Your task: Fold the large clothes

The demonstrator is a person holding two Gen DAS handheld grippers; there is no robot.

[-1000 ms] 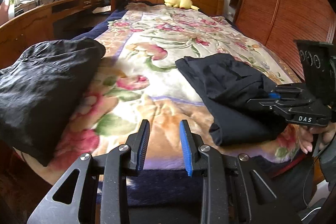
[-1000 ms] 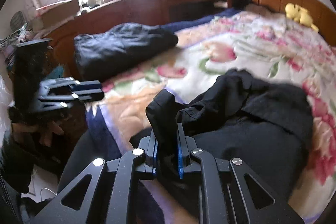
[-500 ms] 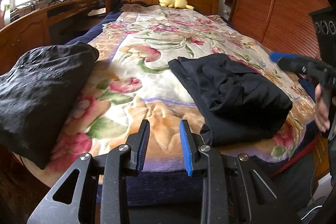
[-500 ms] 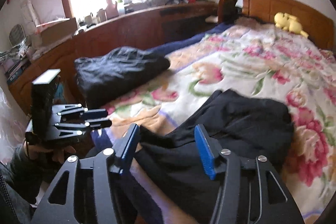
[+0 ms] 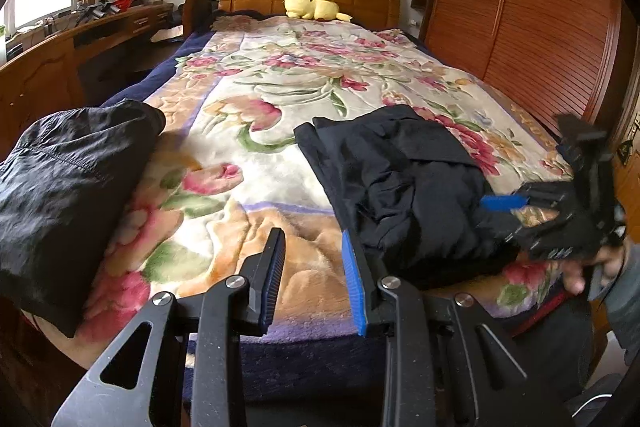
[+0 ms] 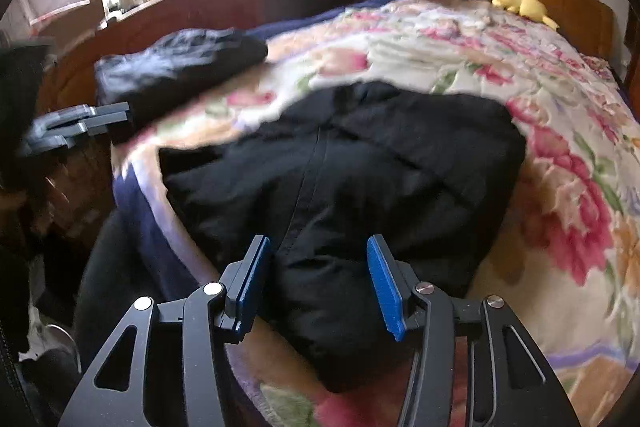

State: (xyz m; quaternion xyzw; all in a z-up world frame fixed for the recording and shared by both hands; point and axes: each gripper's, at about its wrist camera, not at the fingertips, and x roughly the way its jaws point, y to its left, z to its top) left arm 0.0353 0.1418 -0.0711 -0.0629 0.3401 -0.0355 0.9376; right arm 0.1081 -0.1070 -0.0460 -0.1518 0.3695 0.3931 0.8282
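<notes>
On floral blanket (image 5: pixel 280 163), folded black garment (image 6: pixel 360 179) lies.

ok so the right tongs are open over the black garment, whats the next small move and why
Probably lower the right tongs, whose jaws have just been closing a little with nothing pinched, onto the near edge of the black garment and close on it. The garment lies lumpy and unevenly folded on the floral blanket, so it likely needs another fold. The left tongs hang open beside it, gripping nothing.
</notes>
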